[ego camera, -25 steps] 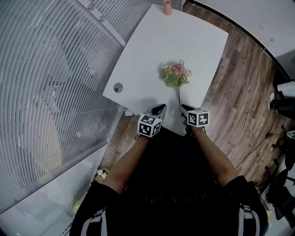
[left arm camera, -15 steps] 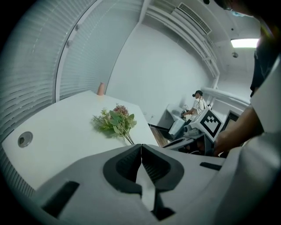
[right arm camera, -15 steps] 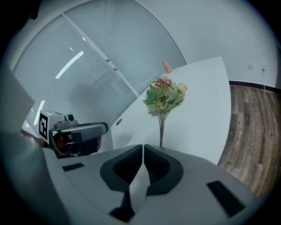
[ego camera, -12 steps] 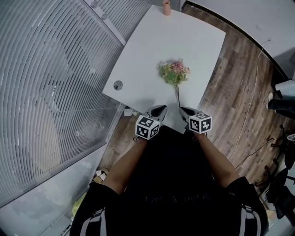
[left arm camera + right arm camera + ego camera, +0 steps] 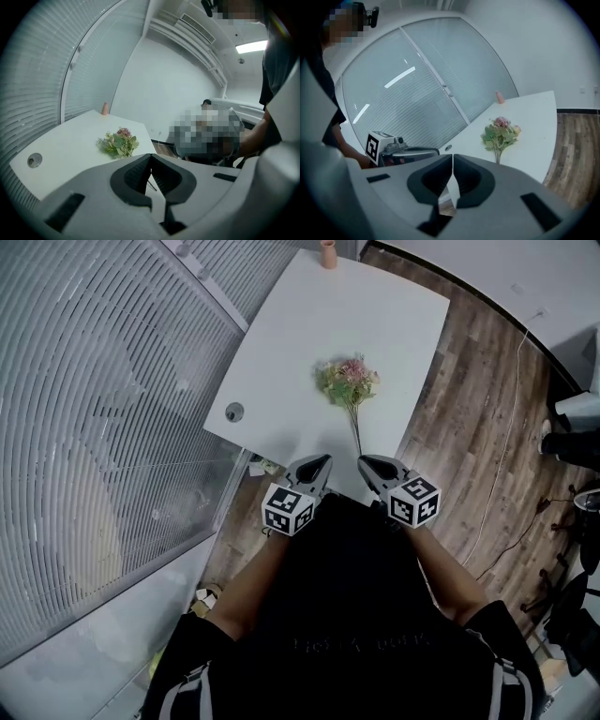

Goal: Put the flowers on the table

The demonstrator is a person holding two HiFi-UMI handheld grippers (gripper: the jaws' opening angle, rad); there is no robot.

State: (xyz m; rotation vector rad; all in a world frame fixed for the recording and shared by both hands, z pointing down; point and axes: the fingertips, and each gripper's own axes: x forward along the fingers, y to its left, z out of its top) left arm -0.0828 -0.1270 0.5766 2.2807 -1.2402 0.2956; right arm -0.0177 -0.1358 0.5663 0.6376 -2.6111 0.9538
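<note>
While the left tool [image 5: 317, 464] and right tool [image 5: 368, 464] are closed, empty, the flowers [image 5: 349, 383] lie on the table [image 5: 300, 343] beyond them.

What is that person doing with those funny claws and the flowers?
A person holds a claw in each hand. The flowers lie flat on the white table, stems pointing toward the person. The left claw and the right claw are both shut and empty, near the table's close edge, not touching the flowers. A small pink pot stands at the far corner.
</note>
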